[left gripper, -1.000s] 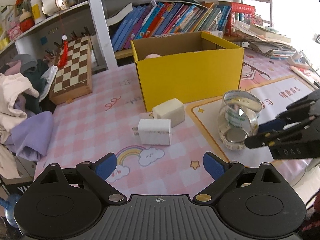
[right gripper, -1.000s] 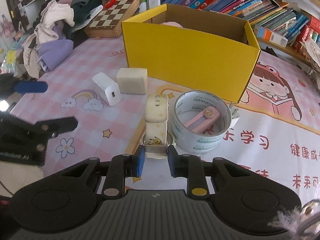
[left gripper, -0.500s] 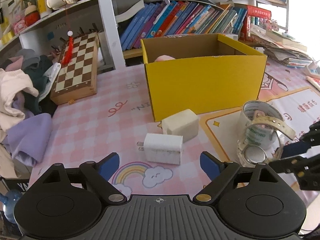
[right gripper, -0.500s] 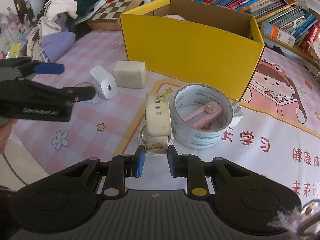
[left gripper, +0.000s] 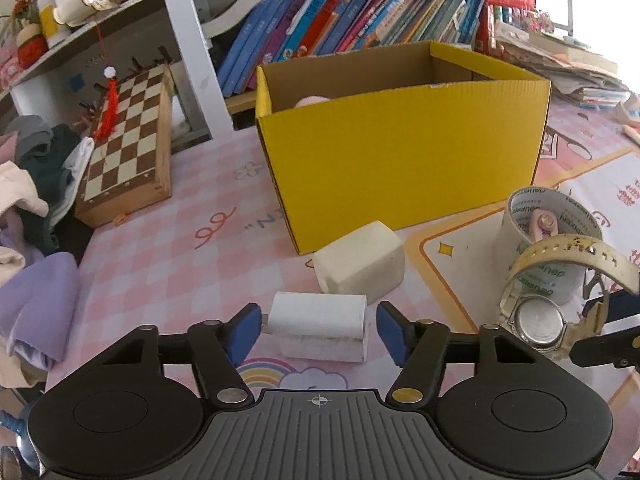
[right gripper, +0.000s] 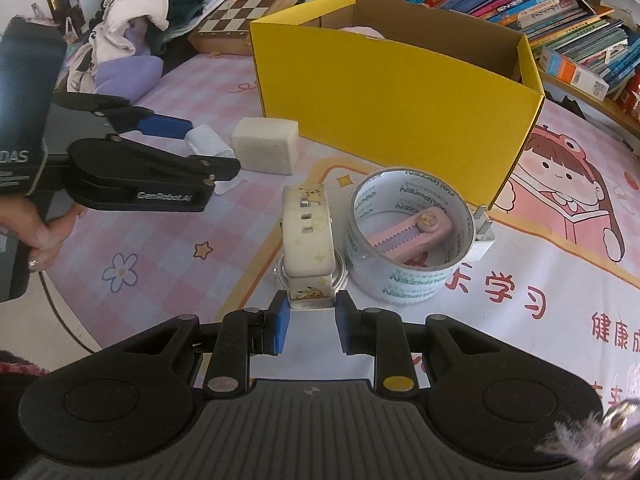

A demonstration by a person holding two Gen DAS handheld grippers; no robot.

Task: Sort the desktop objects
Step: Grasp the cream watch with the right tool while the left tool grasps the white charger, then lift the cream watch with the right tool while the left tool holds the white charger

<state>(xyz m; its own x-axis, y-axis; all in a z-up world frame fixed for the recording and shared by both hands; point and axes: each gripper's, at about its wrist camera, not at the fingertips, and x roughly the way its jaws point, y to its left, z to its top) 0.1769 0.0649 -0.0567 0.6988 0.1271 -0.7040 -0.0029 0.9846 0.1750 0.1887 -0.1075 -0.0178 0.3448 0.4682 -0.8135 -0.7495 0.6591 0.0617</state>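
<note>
My left gripper (left gripper: 319, 330) is open, its blue pads on either side of a white charger (left gripper: 320, 326) lying on the pink mat. A cream sponge block (left gripper: 360, 262) sits just beyond it. My right gripper (right gripper: 308, 316) is shut on the strap of a cream wristwatch (right gripper: 308, 240), which also shows in the left wrist view (left gripper: 538, 324). A tape roll (right gripper: 404, 236) with a pink cutter (right gripper: 416, 228) inside stands beside the watch. The open yellow box (left gripper: 400, 160) stands behind, something pink inside it.
A chessboard (left gripper: 128, 136) lies at the far left by a pile of clothes (left gripper: 28, 200). Books (left gripper: 360, 32) fill the shelf behind the box. A white plug (right gripper: 482, 236) lies against the tape roll. The table's near edge (right gripper: 64, 312) is at the left.
My left gripper has moved forward and down until its open pads flank the white charger. My right gripper still holds the watch, whose strap now stands more upright.
</note>
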